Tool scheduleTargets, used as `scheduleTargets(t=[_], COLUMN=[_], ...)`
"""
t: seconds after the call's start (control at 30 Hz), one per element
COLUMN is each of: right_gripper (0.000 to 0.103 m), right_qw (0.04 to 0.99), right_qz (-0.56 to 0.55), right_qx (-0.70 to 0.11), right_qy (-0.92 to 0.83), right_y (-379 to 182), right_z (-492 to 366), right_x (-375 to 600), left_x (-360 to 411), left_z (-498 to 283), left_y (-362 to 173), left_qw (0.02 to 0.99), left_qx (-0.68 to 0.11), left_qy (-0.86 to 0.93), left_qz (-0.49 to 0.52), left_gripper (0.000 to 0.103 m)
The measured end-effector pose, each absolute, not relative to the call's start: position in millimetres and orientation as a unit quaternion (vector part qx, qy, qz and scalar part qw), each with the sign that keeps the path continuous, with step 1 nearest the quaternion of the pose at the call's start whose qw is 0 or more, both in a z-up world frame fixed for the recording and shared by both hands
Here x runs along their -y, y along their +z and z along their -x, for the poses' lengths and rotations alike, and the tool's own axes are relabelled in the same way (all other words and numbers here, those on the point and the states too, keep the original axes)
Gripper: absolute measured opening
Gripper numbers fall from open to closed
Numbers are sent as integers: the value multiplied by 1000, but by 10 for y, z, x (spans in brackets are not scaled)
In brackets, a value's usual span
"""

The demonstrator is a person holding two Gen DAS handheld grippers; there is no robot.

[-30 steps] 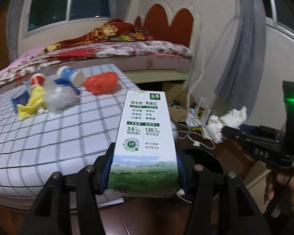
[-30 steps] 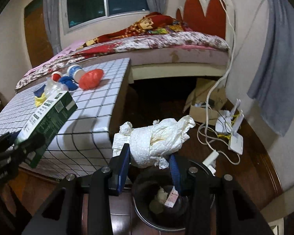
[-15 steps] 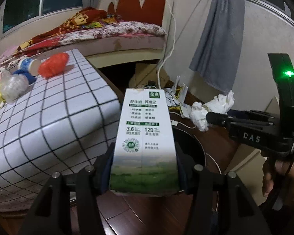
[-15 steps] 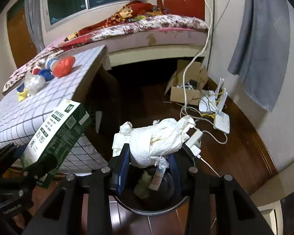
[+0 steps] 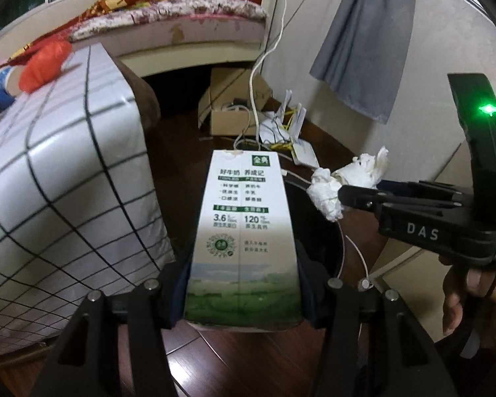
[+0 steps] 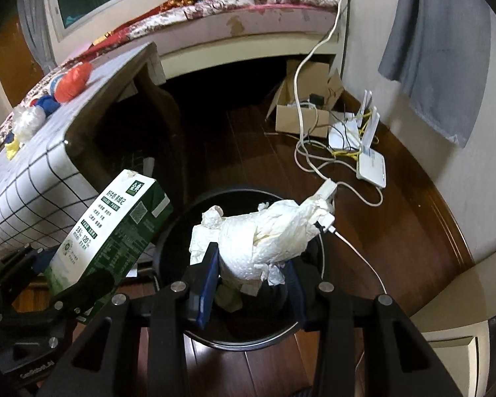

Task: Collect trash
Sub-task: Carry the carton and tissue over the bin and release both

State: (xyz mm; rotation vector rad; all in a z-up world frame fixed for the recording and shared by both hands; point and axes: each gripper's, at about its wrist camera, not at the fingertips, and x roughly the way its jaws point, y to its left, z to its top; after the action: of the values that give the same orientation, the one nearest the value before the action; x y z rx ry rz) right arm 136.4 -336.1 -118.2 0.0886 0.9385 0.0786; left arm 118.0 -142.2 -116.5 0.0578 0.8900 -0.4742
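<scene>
My left gripper [image 5: 243, 292] is shut on a white and green milk carton [image 5: 244, 228], held over the left rim of a black round bin [image 6: 248, 330] on the floor. The carton also shows in the right wrist view [image 6: 109, 228]. My right gripper [image 6: 253, 279] is shut on a wad of white tissue paper [image 6: 268, 238] directly above the bin's opening. The wad also shows in the left wrist view [image 5: 344, 182]. Some trash lies inside the bin.
A table with a checked cloth [image 6: 33, 178] stands left, carrying a red bag [image 6: 74, 81], a clear plastic bag [image 6: 29, 122] and other trash. A cardboard box [image 6: 304, 112], white routers [image 6: 370, 162] and cables lie on the wooden floor by the bed.
Both grippers moved away from the table toward the bin and tilted down. The carton and the tissue wad now hang over the bin, still gripped.
</scene>
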Motion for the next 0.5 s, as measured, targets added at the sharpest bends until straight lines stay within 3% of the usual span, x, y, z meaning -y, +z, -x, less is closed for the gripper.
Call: scheduleTargets(t=[0.03, 0.07, 0.1, 0.13, 0.17, 0.3, 0.37, 0.5], right_gripper=[43, 52, 62, 88, 94, 96, 102, 102], right_qw=[886, 880, 876, 872, 871, 862, 865, 869], right_qz=[-45, -40, -33, -28, -31, -48, -43, -22], right_qx=[-459, -470, -480, -488, -490, -504, -500, -494], right_qy=[45, 47, 38, 23, 10, -17, -24, -25], right_y=[-1220, -1280, -1339, -1400, -1453, -1518, -1489, -1456], right_z=[-1389, -1429, -1472, -1498, -1506, -1535, -1528, -1504], right_x=[3364, 3358, 3360, 3378, 3417, 3564, 3563, 3468], left_x=[1429, 1441, 1462, 1468, 1456, 1343, 1291, 1249], left_z=[-1202, -1225, -1254, -1272, -1269, -1283, -1278, -1266], left_y=[-1188, -1208, -1233, -1257, -1263, -1305, -1327, -1336], left_qw=[872, 868, 865, 867, 871, 878, 881, 886], left_qx=[-430, -433, -438, -442, -439, -440, -439, -434], left_qy=[-231, -242, -244, -231, -220, -188, -176, -160], left_qz=[-23, -14, -12, -16, -18, -19, -20, -21], left_gripper=[57, 63, 73, 94, 100, 102, 102, 102])
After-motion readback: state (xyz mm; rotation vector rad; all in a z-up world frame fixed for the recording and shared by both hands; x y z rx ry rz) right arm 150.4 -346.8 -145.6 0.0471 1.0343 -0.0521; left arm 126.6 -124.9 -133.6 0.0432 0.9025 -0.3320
